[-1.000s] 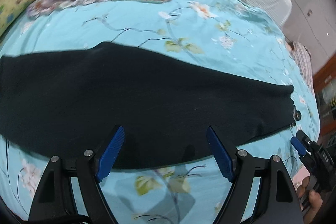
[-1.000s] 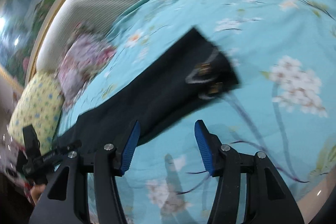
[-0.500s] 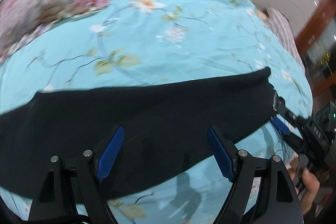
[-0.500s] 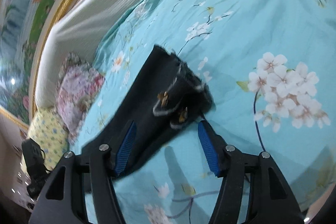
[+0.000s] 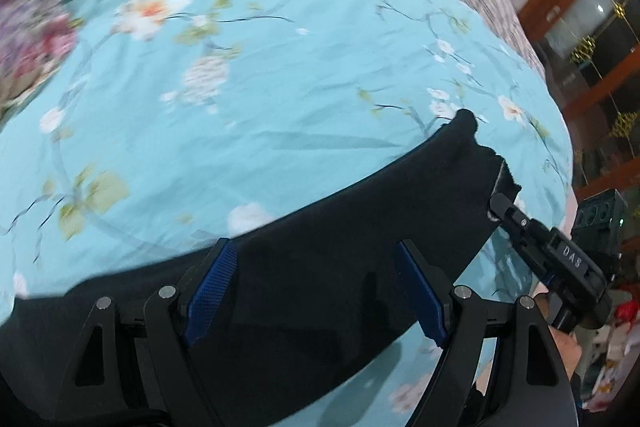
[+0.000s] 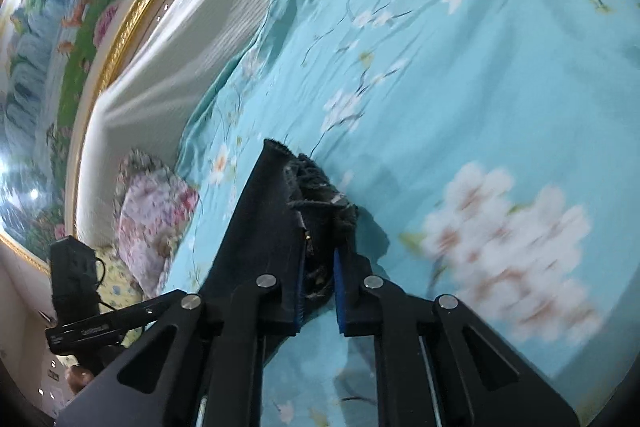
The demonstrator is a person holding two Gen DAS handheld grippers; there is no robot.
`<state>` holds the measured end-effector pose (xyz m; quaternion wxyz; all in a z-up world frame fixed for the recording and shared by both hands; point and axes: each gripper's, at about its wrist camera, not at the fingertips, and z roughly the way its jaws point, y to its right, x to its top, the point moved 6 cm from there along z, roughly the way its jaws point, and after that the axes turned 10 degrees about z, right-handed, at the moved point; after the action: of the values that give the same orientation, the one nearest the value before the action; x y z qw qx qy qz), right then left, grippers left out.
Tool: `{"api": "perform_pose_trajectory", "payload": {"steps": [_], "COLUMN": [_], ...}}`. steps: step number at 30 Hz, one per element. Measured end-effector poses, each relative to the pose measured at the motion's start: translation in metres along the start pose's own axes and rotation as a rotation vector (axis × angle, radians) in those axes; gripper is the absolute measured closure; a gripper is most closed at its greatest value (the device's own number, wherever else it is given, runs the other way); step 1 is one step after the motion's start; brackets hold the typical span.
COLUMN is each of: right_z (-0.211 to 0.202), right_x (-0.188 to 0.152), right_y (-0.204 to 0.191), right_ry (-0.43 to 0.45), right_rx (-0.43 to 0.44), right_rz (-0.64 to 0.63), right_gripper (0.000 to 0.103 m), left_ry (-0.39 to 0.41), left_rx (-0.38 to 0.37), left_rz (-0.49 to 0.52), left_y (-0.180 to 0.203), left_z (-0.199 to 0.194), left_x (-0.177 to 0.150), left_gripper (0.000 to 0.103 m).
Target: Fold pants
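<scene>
Right wrist view: right gripper [image 6: 318, 289], jaws just closed, pinches the pants [image 6: 260, 227] at their frayed end, raising it off the bed [image 6: 460, 87]. Pillow [image 6: 152, 211] and headboard [image 6: 208, 39] lie beyond. Left gripper [image 5: 316, 287], jaws wide and empty, angles down over the pants' middle, nothing between.

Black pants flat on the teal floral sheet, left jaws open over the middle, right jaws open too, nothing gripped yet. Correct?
Not quite: the right gripper is not open. Its jaws have just been closing and are clamped on the frayed end of the black pants, as the right wrist view shows. The rest holds: pants on the teal floral sheet, left gripper open over the middle.
</scene>
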<state>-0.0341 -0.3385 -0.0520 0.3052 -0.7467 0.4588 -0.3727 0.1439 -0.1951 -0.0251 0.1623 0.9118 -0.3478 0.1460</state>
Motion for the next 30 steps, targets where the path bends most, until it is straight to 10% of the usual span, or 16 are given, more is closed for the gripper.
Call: {"api": "perform_pose_trajectory", "payload": {"steps": [14, 20, 30], "right_z": [-0.004, -0.001, -0.014], "right_x": [-0.011, -0.010, -0.016], "right_y": [0.002, 0.001, -0.035], "right_ry": [-0.043, -0.051, -0.045], "right_rx": [0.054, 0.047, 0.159], "right_rz": [-0.076, -0.081, -0.151], "right_gripper": [0.090, 0.090, 0.090], "left_ry": [-0.166, -0.133, -0.025], "left_rx": [-0.193, -0.232, -0.267], "left_rz": [0.289, 0.394, 0.334], "left_y": [0.064, 0.081, 0.079], "left_z": [0.087, 0.080, 0.049], "left_x": [0.072, 0.070, 0.064], "left_gripper": [0.037, 0.078, 0.087]}}
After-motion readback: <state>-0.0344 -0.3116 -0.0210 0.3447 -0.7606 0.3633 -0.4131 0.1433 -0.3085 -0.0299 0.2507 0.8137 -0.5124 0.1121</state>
